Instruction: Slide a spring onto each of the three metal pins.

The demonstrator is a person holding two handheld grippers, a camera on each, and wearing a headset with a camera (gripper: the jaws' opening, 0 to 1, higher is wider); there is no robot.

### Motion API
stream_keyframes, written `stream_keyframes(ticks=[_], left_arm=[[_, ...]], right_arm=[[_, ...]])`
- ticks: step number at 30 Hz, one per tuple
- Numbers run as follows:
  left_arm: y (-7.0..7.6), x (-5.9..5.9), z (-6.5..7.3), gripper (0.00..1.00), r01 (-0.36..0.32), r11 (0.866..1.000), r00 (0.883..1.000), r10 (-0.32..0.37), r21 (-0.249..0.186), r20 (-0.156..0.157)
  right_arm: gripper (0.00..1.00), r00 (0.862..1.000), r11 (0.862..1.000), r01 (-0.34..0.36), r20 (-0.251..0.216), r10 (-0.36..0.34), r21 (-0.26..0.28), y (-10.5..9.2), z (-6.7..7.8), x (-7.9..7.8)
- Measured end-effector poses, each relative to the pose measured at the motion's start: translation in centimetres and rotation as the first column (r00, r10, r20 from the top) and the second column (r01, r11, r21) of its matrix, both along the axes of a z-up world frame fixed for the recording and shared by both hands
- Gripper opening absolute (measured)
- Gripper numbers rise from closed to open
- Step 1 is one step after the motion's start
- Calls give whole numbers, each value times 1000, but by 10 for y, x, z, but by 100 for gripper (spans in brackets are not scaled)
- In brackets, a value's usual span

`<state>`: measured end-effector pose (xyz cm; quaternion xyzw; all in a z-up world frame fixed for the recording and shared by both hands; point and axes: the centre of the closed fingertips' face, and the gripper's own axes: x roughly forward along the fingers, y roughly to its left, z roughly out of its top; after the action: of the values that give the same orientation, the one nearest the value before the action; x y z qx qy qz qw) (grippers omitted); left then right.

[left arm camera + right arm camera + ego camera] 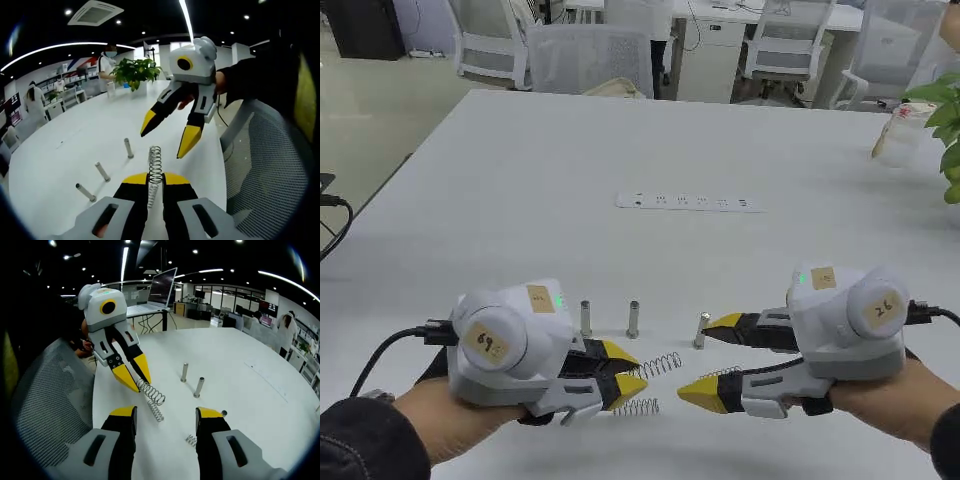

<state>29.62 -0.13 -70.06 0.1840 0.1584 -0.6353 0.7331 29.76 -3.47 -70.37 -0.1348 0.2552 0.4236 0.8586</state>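
Three metal pins stand upright in a row on the white table [520, 180]: the left pin [586, 318], the middle pin [633, 318] and the right pin [702, 330], all bare. The left gripper [626, 370] has its jaws closed on one end of a spring [661, 364]. The spring's long axis runs straight out from the tips, nearly level with the tabletop, and points toward the right gripper [703, 358]. It therefore lies crosswise to the pins, which sit just beyond the tips on the far side; the middle pin looks nearest. By that reading, the spring has to be tipped upright, free end down, over a pin top.

The right gripper's jaws are wide apart and hold nothing, and its far jaw is just beside the right pin. A second spring [635, 406] lies flat near the left gripper's near jaw, and a third spring [191, 440] lies on the table between the right gripper's jaws.

The table looks smooth and matte, with a power strip [688, 202] farther off. Office chairs [588, 55] and a potted plant [945, 130] stand around it.
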Motion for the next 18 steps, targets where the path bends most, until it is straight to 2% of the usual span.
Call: stream_keyframes(ticks=[8, 13, 18], left_arm=[[-7, -10, 1, 2, 40, 999, 999, -40, -2, 2], [-8, -14, 1, 2, 61, 998, 998, -61, -5, 3], [-9, -18, 1, 2, 79, 997, 997, -79, -5, 5]], right_arm=[[33, 999, 999, -49, -13, 49, 4, 8, -2, -7], [23, 996, 996, -85, -37, 86, 28, 12, -3, -14], [17, 994, 994, -107, -37, 108, 27, 14, -4, -19]])
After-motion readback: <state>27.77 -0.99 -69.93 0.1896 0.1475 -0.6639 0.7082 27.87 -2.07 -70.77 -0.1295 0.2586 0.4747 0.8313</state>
